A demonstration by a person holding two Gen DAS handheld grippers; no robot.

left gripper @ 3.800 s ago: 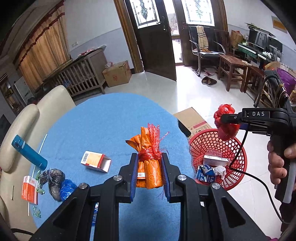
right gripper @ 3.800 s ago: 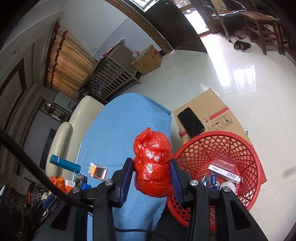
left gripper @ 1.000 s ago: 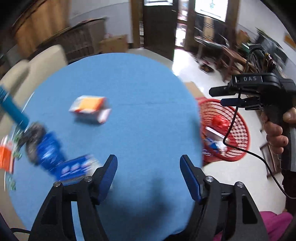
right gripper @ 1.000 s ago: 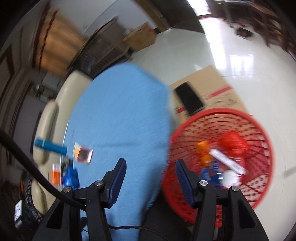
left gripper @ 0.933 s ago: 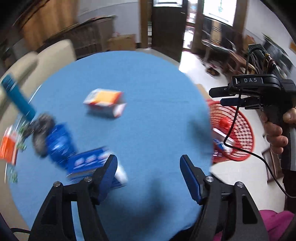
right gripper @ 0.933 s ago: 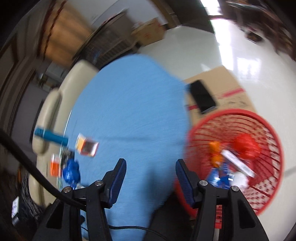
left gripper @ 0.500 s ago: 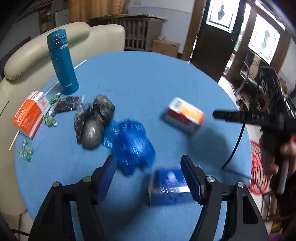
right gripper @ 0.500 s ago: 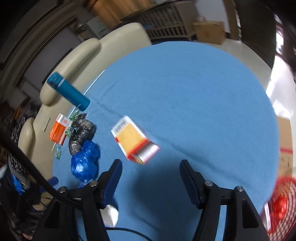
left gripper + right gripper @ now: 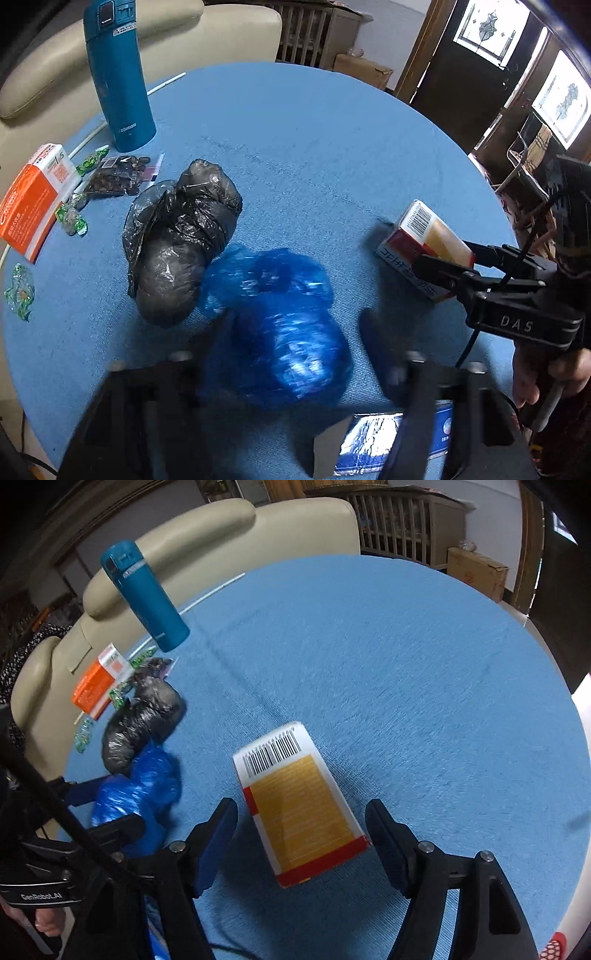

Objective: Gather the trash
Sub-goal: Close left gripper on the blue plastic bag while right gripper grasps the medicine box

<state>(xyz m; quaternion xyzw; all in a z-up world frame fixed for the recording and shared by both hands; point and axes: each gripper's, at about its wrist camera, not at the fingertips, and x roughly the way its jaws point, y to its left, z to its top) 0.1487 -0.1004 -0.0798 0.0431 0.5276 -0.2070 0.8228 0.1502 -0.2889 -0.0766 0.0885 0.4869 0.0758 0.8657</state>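
A crumpled blue plastic bag (image 9: pixel 284 325) lies on the round blue table (image 9: pixel 314 147), between the open jaws of my left gripper (image 9: pixel 291 332), which is blurred. A black plastic bag (image 9: pixel 177 240) lies against it on the left. My right gripper (image 9: pixel 301 827) is open, its jaws either side of a white, orange and red carton (image 9: pixel 299 805) with a barcode. The carton (image 9: pixel 424 251) and the right gripper (image 9: pixel 443 266) also show in the left wrist view. The blue bag (image 9: pixel 140 786) and black bag (image 9: pixel 144 716) show left in the right wrist view.
A teal flask (image 9: pixel 118 74) stands at the table's far left, by an orange box (image 9: pixel 33 199), a dark snack packet (image 9: pixel 118 177) and green sweet wrappers (image 9: pixel 70 218). A blue packet (image 9: pixel 388 439) lies near the front edge. A cream sofa (image 9: pixel 221 535) stands behind. The red basket's rim (image 9: pixel 554 949) peeks in bottom right.
Both grippers dropped their red and orange bundles into the red basket, then swung back over the table. Now the left has come down around the blue bag, the right around the carton.
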